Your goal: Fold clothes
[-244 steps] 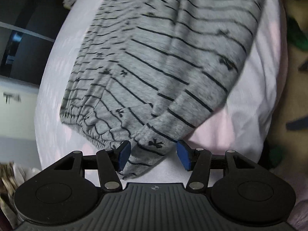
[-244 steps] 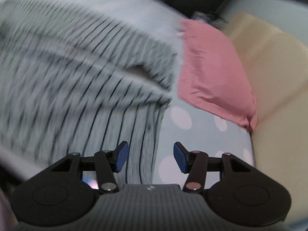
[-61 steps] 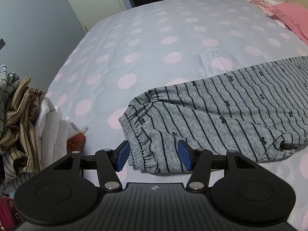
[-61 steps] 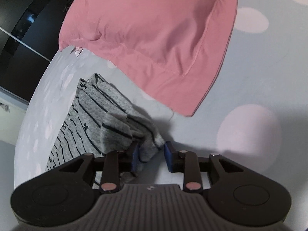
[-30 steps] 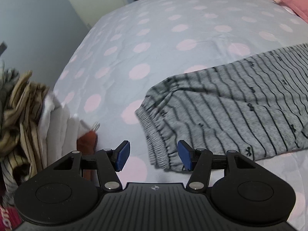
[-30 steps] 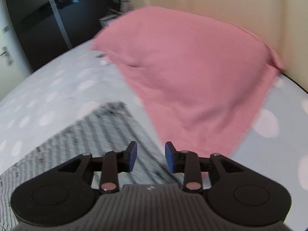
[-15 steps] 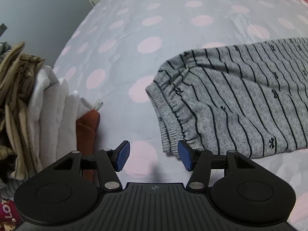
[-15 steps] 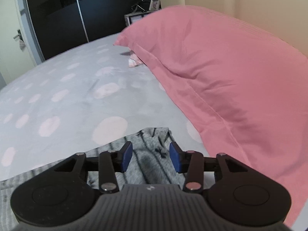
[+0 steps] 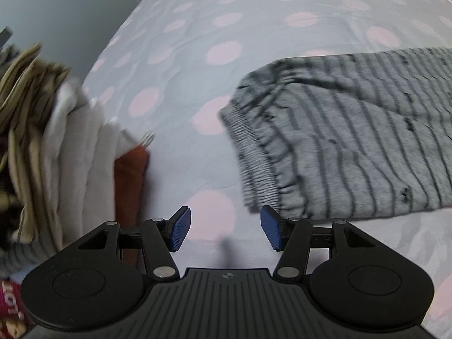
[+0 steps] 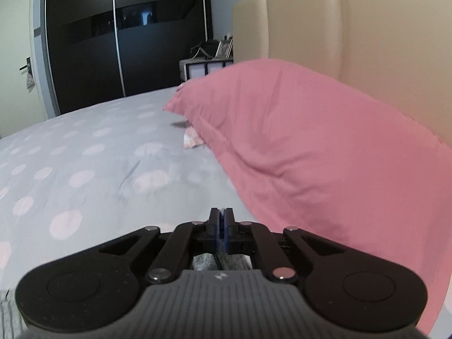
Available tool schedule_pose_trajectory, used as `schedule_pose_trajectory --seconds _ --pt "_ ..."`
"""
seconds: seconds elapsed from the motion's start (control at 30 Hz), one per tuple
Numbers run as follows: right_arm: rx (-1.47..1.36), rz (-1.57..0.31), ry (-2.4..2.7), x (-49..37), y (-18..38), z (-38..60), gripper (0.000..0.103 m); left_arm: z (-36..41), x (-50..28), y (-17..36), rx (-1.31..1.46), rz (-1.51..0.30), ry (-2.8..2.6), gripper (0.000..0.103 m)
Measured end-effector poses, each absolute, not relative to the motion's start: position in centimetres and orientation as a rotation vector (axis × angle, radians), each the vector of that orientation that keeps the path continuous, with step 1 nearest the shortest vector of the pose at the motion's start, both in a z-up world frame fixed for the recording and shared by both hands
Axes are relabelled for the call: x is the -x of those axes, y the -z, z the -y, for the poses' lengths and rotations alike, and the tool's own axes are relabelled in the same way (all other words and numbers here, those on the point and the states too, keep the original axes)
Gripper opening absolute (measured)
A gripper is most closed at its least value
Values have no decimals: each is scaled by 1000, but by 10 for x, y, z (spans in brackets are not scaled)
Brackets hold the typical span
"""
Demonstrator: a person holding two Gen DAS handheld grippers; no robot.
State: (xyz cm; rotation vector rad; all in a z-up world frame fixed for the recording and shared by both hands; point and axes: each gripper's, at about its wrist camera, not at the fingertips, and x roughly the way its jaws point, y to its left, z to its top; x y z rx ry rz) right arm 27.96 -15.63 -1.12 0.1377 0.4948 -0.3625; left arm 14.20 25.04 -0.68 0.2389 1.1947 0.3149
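- Left gripper (image 9: 224,230) hung wide open, empty, just short of the striped trousers' (image 9: 353,144) elastic hem.
- Right gripper (image 10: 221,223) was clamped on grey fabric beside the pink pillow (image 10: 310,152).

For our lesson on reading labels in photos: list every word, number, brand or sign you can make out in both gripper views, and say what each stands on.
"LOT" or similar: pale letters on a magenta item at the lower left edge of the left view, cut off and blurred, so the reading is uncertain.
Small embossed emblem on the left gripper body: a symbol, no letters.
Same emblem on the right gripper body: no letters.
Nothing else is readable.
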Motion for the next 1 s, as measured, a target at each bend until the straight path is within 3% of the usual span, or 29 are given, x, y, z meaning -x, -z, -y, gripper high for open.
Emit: schedule_pose_trajectory --seconds 0.3,0.43,0.6,0.9,1.0 --pt "-200 -565 433 -302 47 179 0 -237 -161 11 -260 -1196 -268 53" --pt "-229 -543 208 -303 43 159 7 -228 -161 15 -280 -1199 -231 53" --pt "-206 -557 -256 -308 27 102 31 -234 -155 9 -247 -1174 -247 53" --pt "100 -697 -687 -310 51 -18 32 -243 -151 1 -204 -1152 -254 53" --pt "164 -733 -741 -310 59 -35 39 -245 -151 0 -195 -1146 -247 53"
